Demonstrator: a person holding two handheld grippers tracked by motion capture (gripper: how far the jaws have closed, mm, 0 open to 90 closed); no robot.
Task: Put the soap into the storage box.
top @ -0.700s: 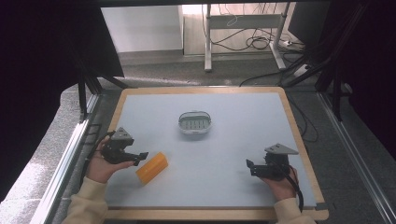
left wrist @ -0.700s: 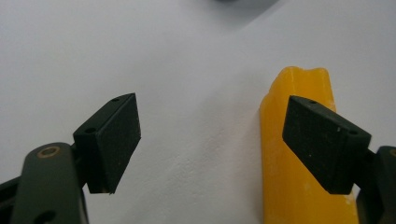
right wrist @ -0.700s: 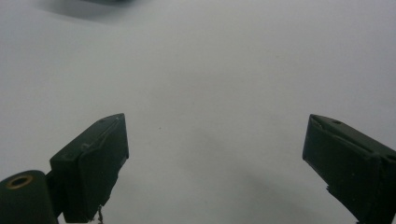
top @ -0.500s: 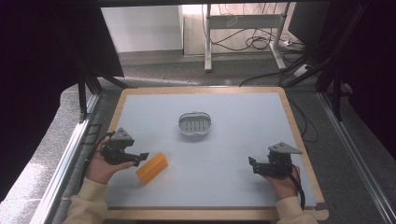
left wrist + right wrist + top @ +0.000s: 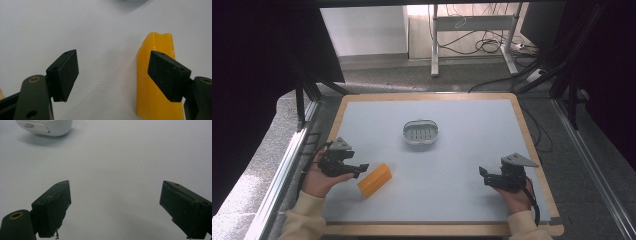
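Left tool (image 5: 360,168) wide open, nothing gripped; right tool (image 5: 482,175) also open and empty. Bench (image 5: 472,125) grey with wood rim. White slotted dish (image 5: 420,132) sits well ahead of both tools. Yellow block (image 5: 375,179) just beside left tool's tip, overlapped by one jaw. Looks light, rigid, waxy-smooth, maybe slippery; grip across its narrow width mid-length.
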